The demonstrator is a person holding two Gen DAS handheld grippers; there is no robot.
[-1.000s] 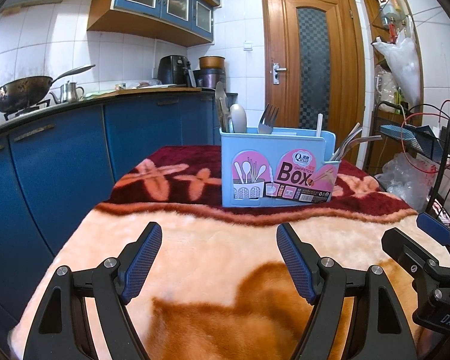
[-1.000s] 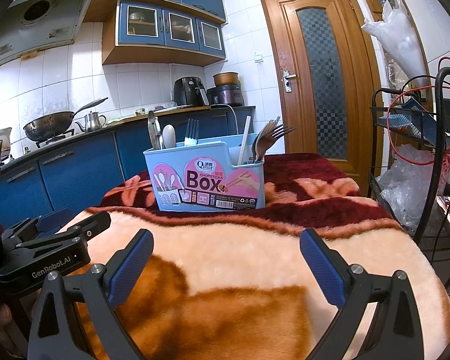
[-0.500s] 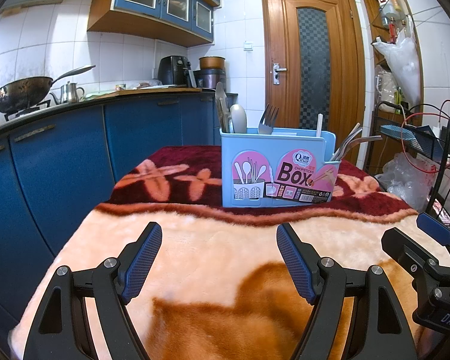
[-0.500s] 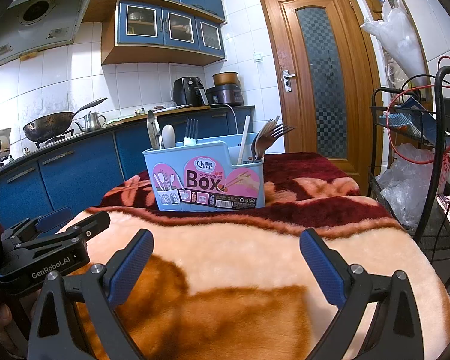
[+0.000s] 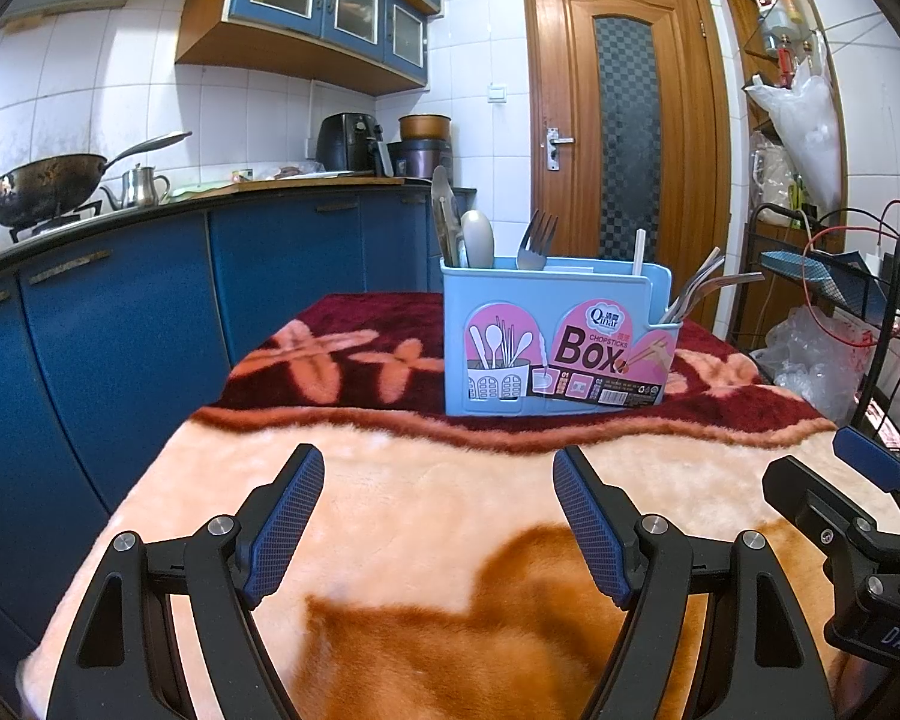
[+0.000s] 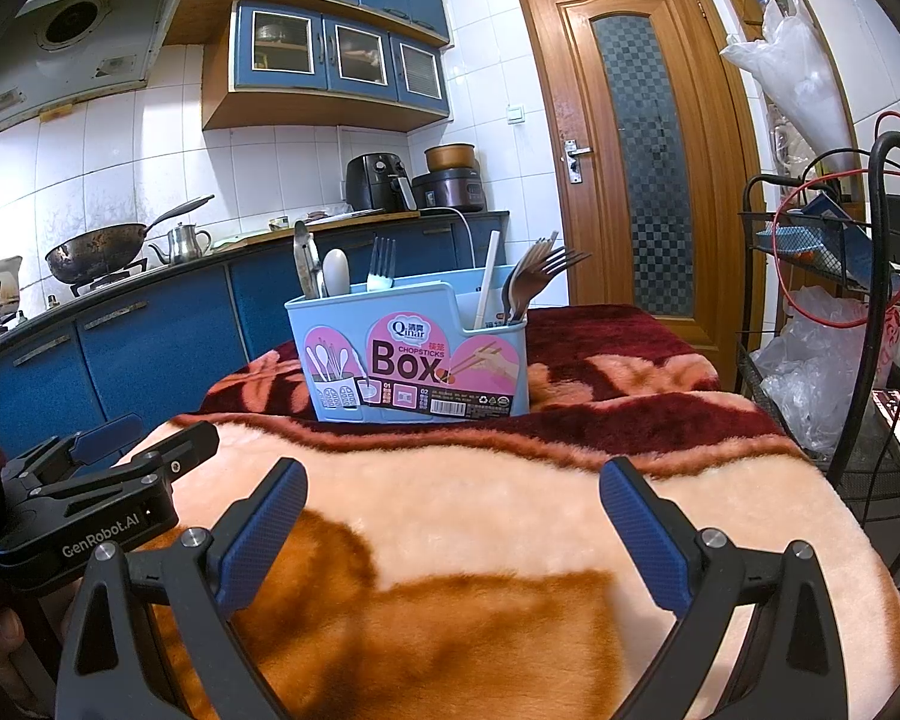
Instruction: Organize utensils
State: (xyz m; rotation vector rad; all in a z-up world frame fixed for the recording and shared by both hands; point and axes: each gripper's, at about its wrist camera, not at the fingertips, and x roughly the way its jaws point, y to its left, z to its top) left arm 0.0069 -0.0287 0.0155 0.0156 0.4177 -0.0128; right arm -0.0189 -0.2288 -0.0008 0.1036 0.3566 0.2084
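A light blue utensil box with a pink "Box" label stands upright on the blanket-covered table. It also shows in the right wrist view. It holds spoons, a fork, a white stick and several forks leaning out at its right end. My left gripper is open and empty, low over the table, well short of the box. My right gripper is open and empty, beside the left one, also short of the box.
Blue kitchen cabinets run along the left with a wok and kettle on the counter. A wire rack with bags and cables stands at the right. A wooden door is behind.
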